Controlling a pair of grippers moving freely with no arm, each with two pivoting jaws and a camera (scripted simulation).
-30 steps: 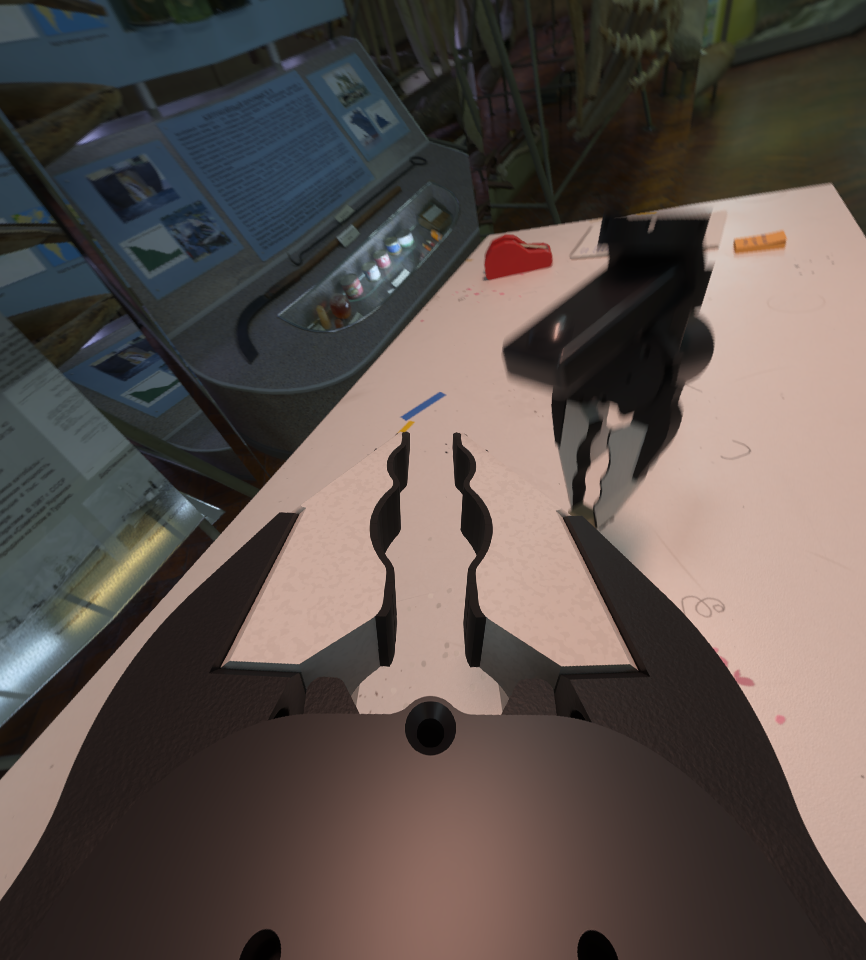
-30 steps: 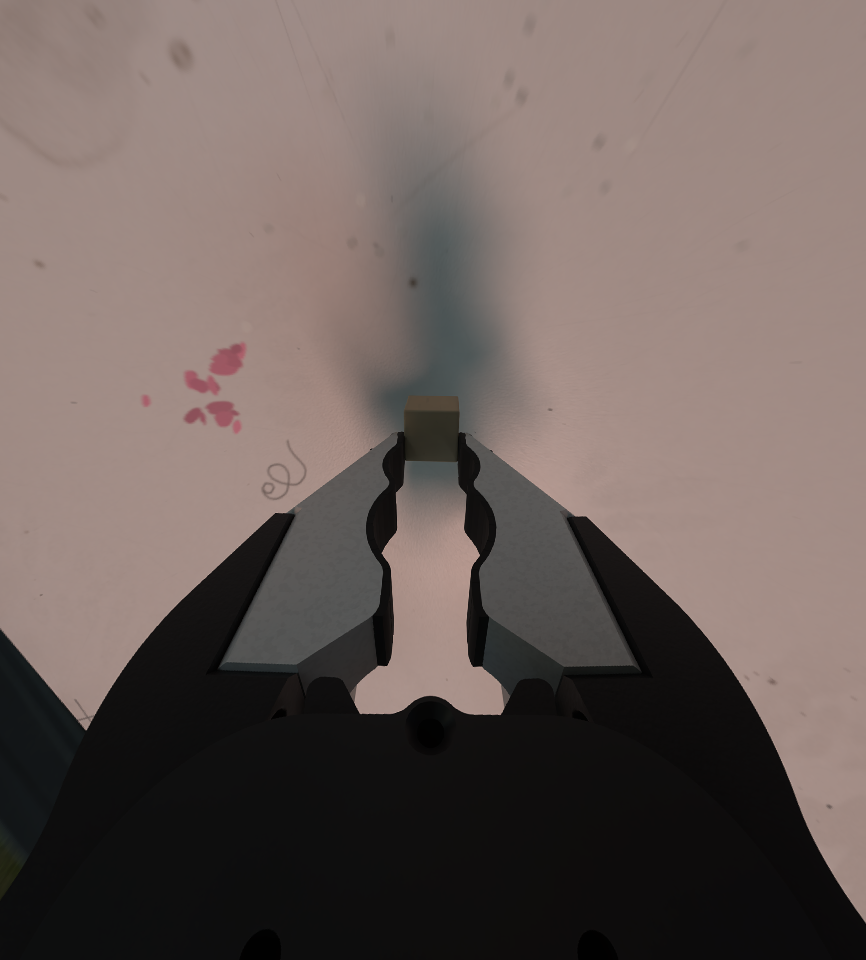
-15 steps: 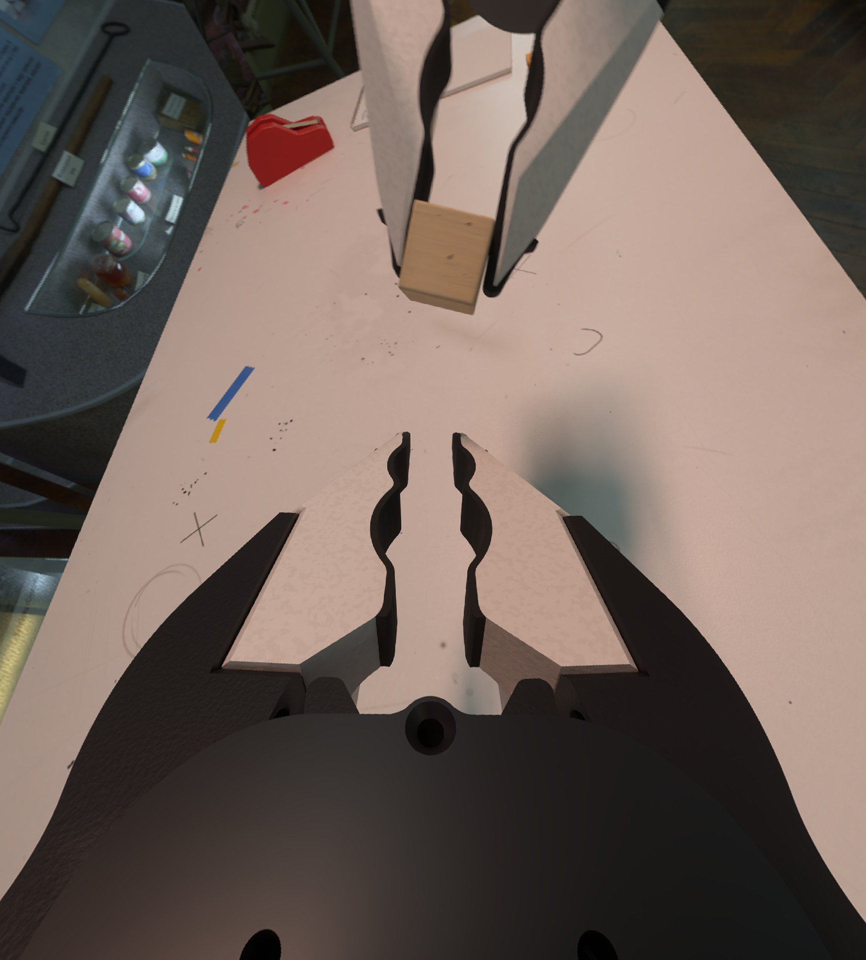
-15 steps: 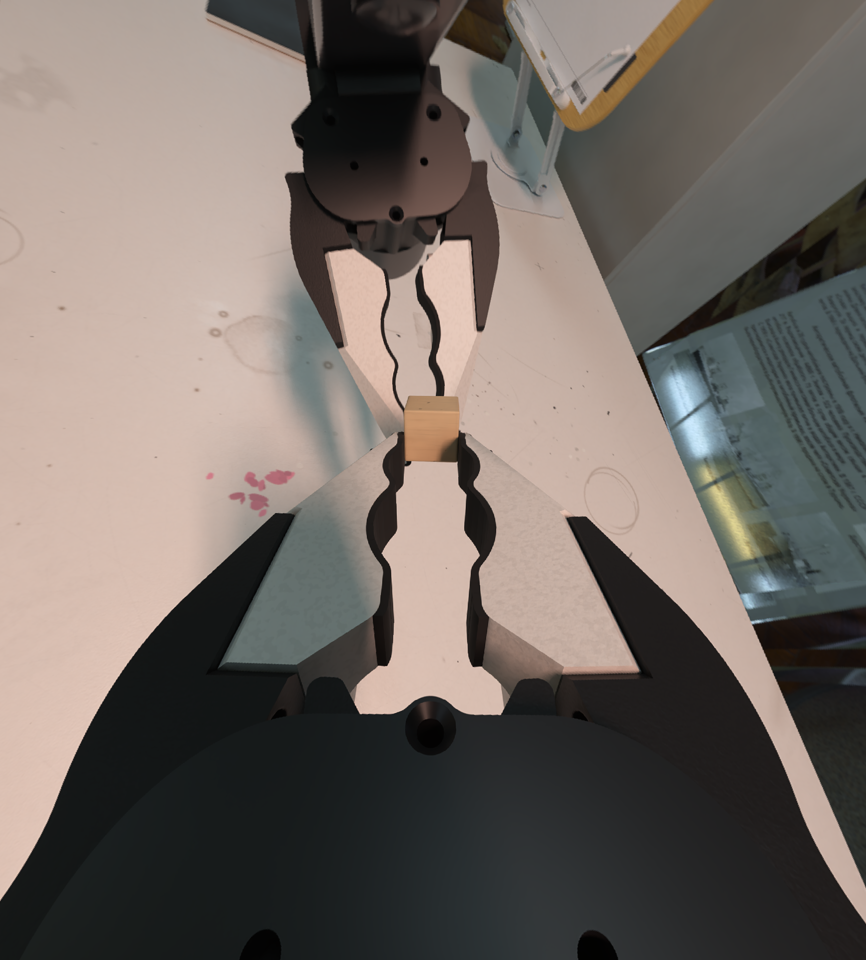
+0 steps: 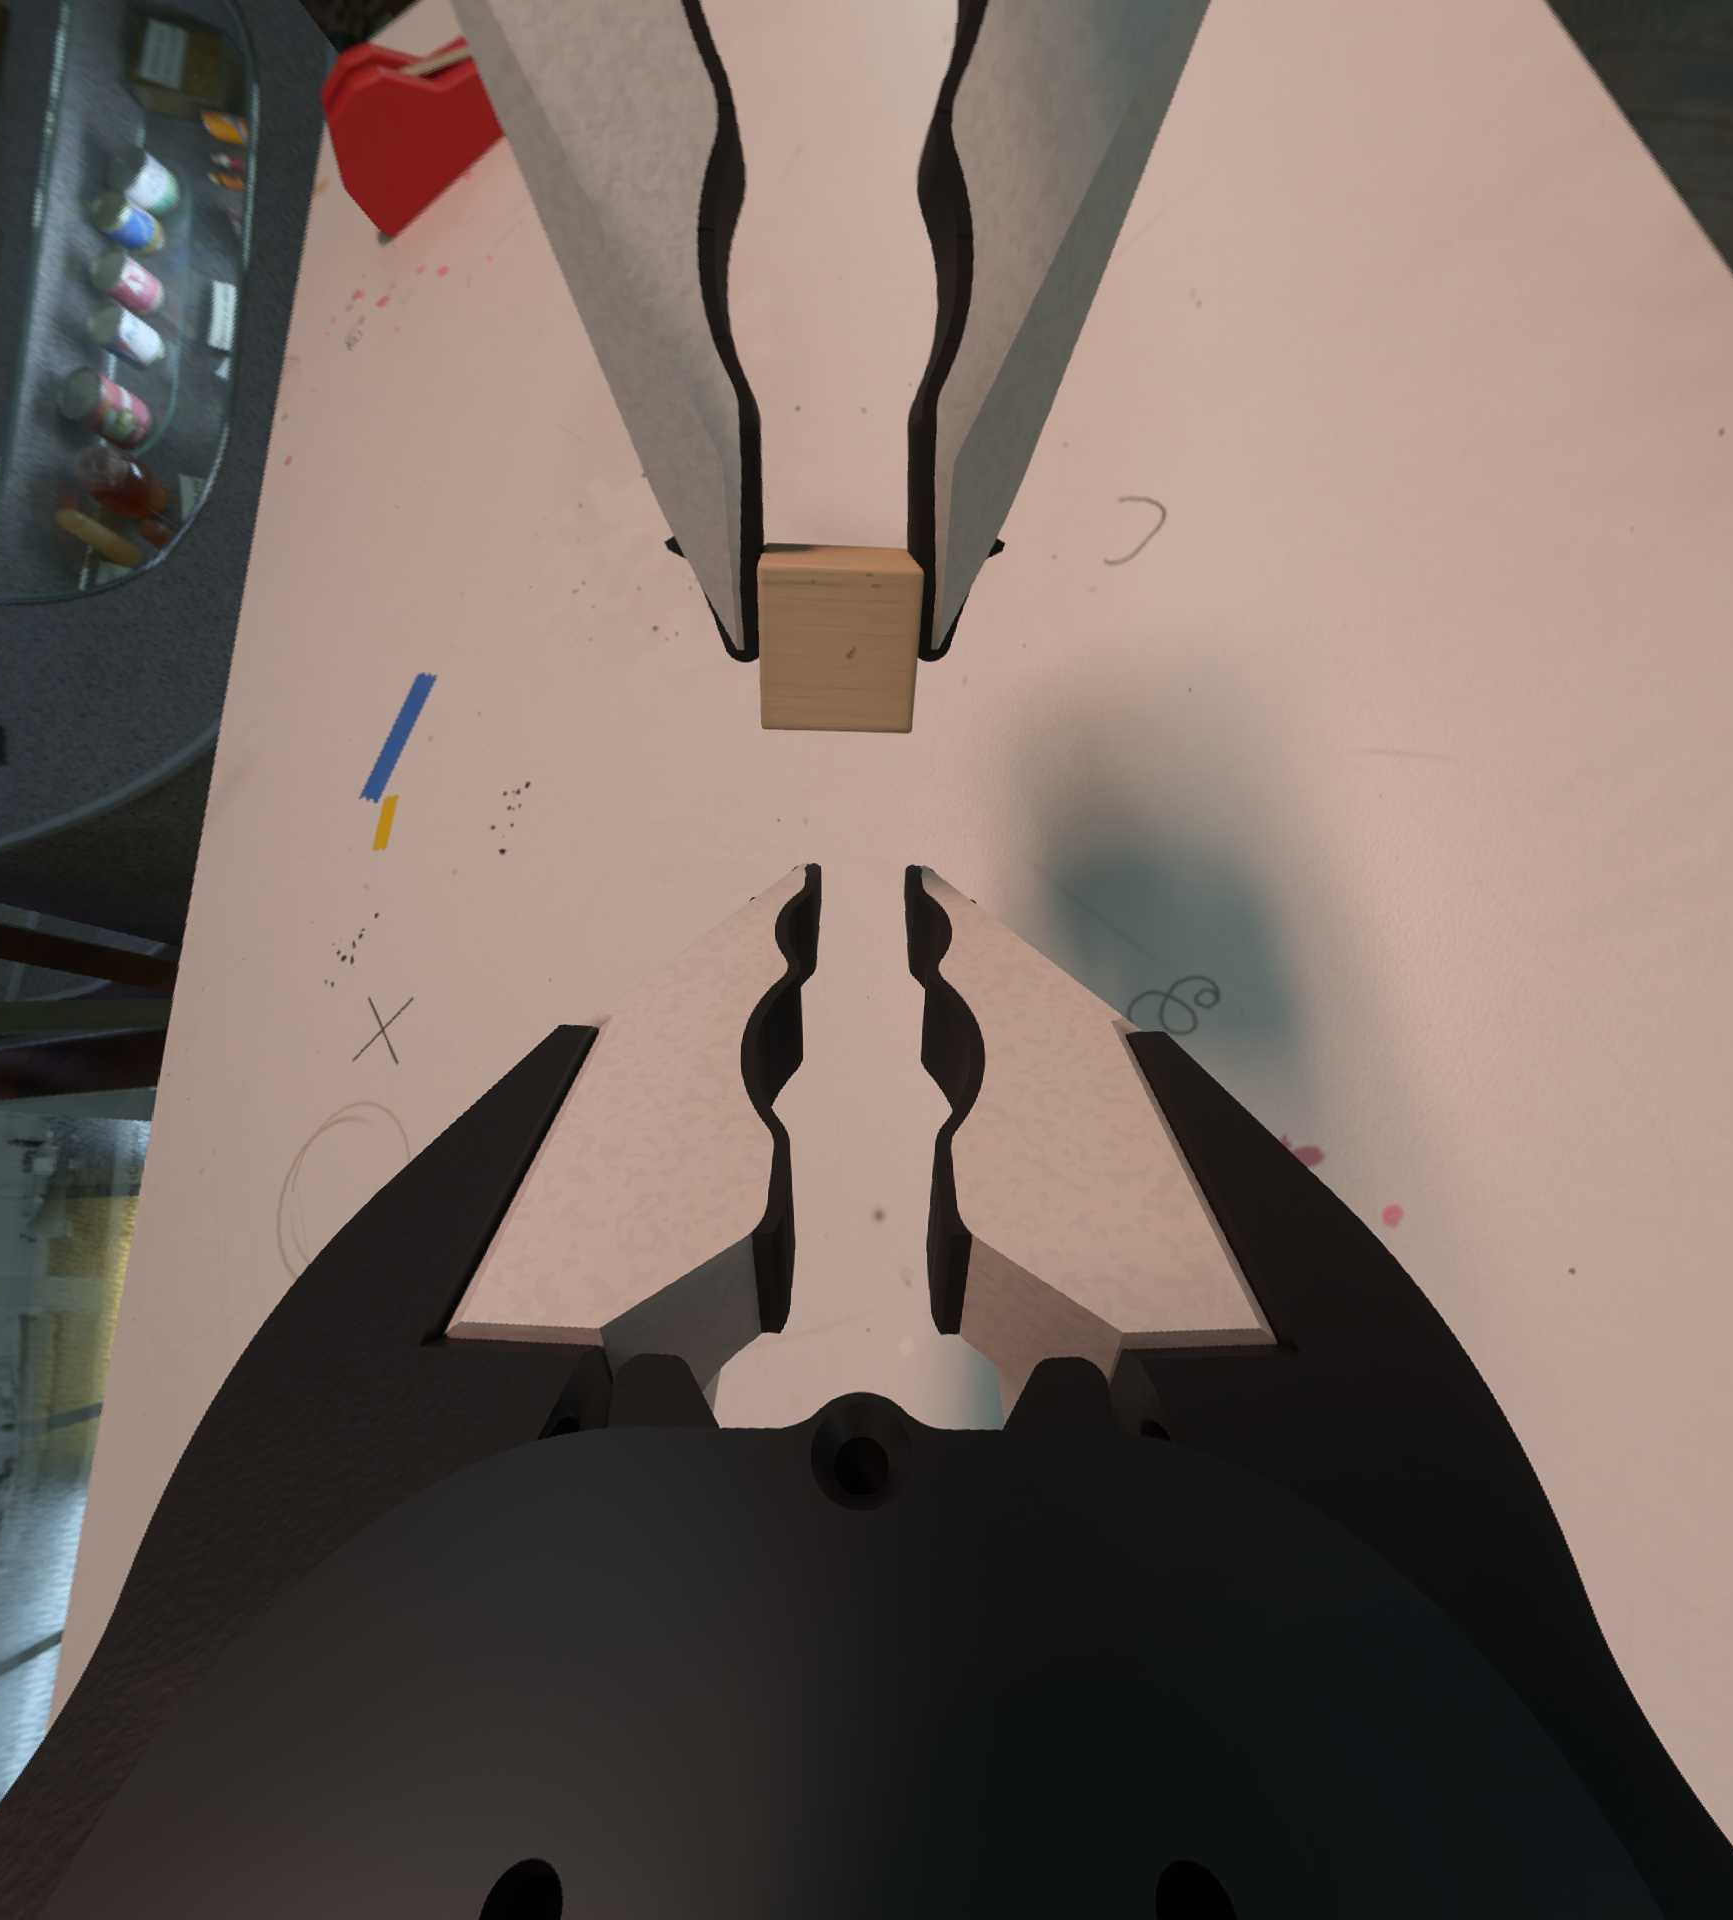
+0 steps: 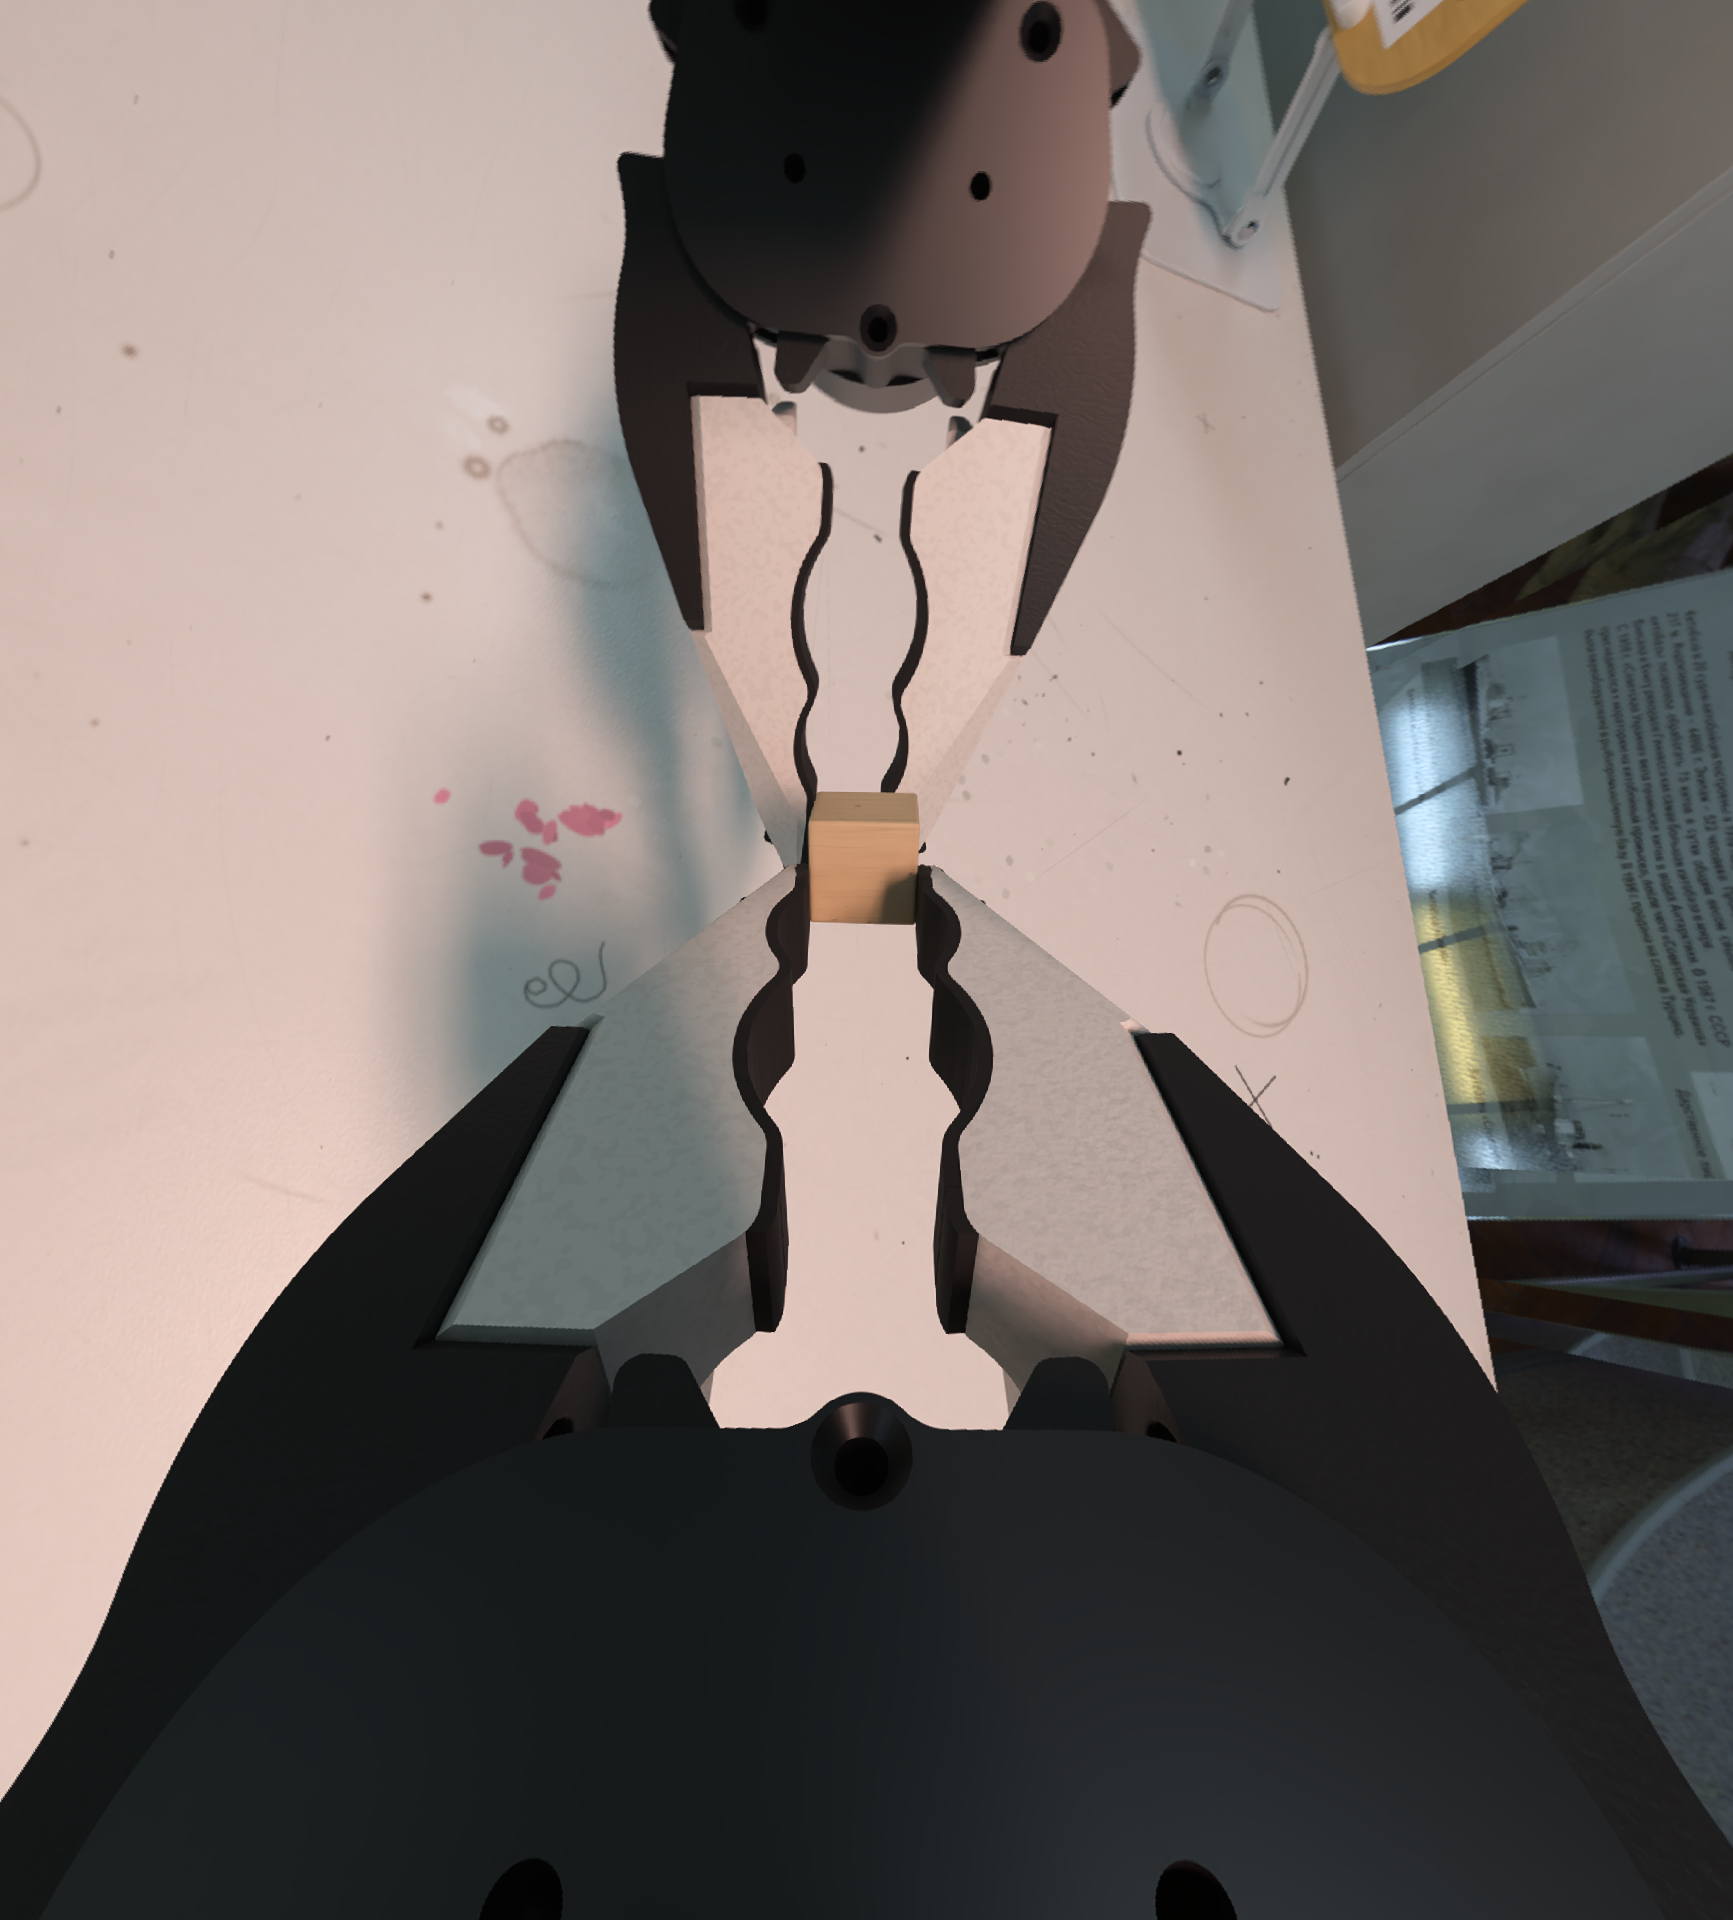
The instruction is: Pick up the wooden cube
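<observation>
The wooden cube (image 5: pixel 838 665) is a small light block clamped between the tips of my right gripper (image 5: pixel 838 636), which reaches in from the top of the left wrist view. The cube hangs clear above the pale pink table (image 5: pixel 1361 623), and a shadow lies on the table below it. In the right wrist view my right gripper (image 6: pixel 862 883) is shut on the cube (image 6: pixel 862 862). My left gripper (image 5: pixel 860 873) is empty, with a narrow gap between its fingers. It points tip to tip at the cube from a short way off, and it also shows in the right wrist view (image 6: pixel 851 779).
A red tape dispenser (image 5: pixel 405 135) sits at the far left of the table. A grey display case (image 5: pixel 62 416) stands beyond the table's left edge. Blue and yellow tape strips (image 5: pixel 394 748) lie on the table. A white sheet with a stand foot (image 6: pixel 1246 218) sits near the table's edge.
My right gripper has lifted the cube off the table and turned to face my left gripper. The two grippers have closed in on each other, tip to tip.
</observation>
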